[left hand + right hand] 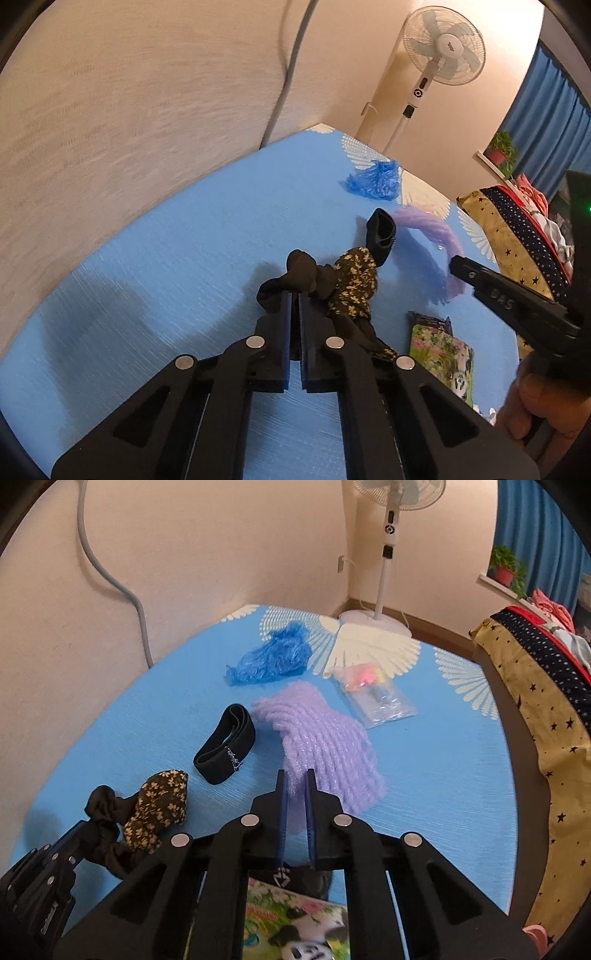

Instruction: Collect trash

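At lower centre of the left view, our left gripper has its jaws clamped on the dark scrunchie. In the right view, our right gripper pinches the purple foam net at centre, on the blue tabletop. We judge slow, straight lifts best, as both grips are shallow. Only "DAS", on a gripper finger, is legible.

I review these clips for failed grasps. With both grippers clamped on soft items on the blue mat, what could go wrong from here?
1. The left gripper pinches only the black edge of the floral fabric bundle; it may slip or unravel when lifted.
2. The right gripper holds just a corner of the purple foam netting, which could tear or drag the black band beside it.
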### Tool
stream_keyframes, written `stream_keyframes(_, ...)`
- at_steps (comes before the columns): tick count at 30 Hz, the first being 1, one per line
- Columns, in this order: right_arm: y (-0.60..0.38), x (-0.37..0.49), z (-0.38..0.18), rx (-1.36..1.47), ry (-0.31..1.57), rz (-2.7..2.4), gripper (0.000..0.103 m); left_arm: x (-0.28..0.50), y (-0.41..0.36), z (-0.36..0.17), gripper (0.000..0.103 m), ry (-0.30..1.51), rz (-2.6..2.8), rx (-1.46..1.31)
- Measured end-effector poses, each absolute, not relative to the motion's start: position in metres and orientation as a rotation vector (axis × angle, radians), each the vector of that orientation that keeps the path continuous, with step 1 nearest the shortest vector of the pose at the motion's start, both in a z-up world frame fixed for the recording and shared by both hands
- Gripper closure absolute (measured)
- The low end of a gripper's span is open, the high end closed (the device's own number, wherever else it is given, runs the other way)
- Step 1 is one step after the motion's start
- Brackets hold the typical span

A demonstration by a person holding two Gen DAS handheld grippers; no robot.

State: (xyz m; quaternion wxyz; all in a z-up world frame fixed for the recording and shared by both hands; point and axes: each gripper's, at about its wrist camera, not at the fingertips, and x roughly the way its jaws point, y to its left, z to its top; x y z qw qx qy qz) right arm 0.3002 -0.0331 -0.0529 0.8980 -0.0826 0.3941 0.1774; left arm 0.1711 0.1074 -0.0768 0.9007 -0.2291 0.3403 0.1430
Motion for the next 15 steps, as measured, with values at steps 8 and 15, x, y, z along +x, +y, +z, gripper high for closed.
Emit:
stream_keyframes(8,-0.073,0.264,-0.011,-0.118,0.756,0.342,0.094,0.154,0.108,-0.058,0.101,0.655,0.269,-0.48)
stream_keyframes(15,-0.117,0.218,0.021,-0.059,0.713,0.307,0.094,0.135,0.096,-0.03,0.101,0.602,0.223,-0.442)
